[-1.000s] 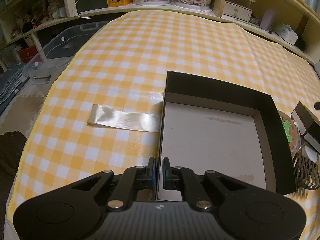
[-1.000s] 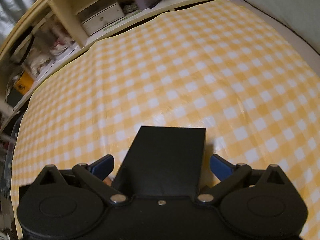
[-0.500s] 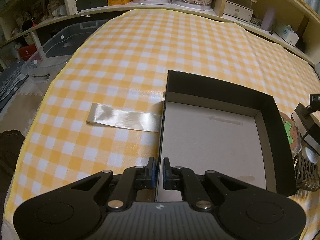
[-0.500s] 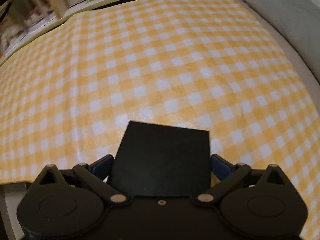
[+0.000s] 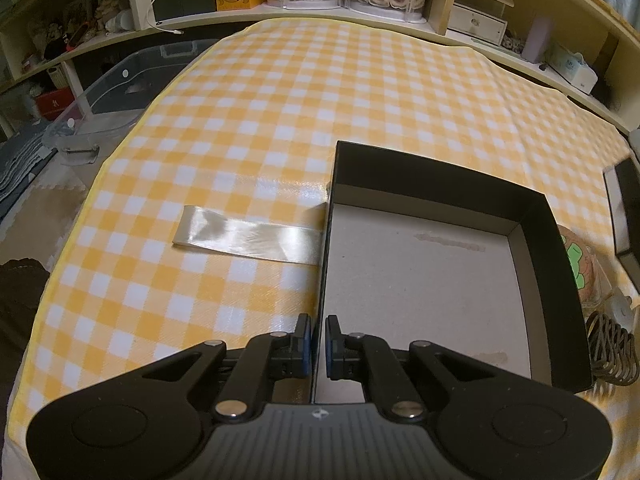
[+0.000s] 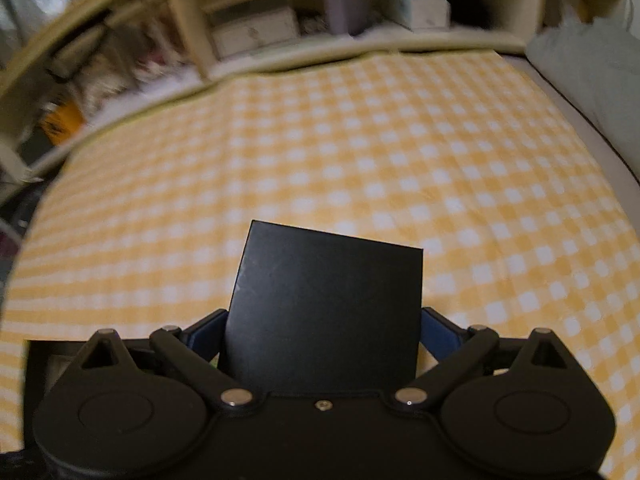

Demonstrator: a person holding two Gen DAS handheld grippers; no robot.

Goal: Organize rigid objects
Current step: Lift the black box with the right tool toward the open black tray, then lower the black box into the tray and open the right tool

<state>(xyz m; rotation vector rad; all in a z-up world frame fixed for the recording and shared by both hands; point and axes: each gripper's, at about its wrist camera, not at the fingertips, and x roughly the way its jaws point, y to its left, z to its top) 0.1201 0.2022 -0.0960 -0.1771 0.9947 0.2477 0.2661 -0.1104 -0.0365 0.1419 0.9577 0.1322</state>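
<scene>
One table [image 5: 360,92] under a yellow-and-white checked cloth fills both views, with shelves [image 5: 440,28] curving along its far side. On it sits one open black tray [image 5: 556,300], a shallow box with a bare grey cardboard floor and nothing in it. The left gripper [image 5: 318,340] has its jaws drawn together on the tray's thin left wall at the near corner, one blue pad on each side of it. One cream ribbon [image 5: 248,236] lies flat on the cloth to the left, its right end running under the tray. Off the table's left edge stands one clear plastic bin [image 5: 120,92]. The right gripper [image 6: 322,320] is clamped on one small black box [image 6: 328,304], held above the cloth, tilted, with its jaws wide on its two sides; in the left view that box shows blurred at the right edge, just beyond the tray. Crowded just right of the tray are one round coaster [image 5: 580,268] with a green figure, one white puck [image 5: 622,310] and one coiled wire thing [image 5: 608,352], touching or overlapping each other.
</scene>
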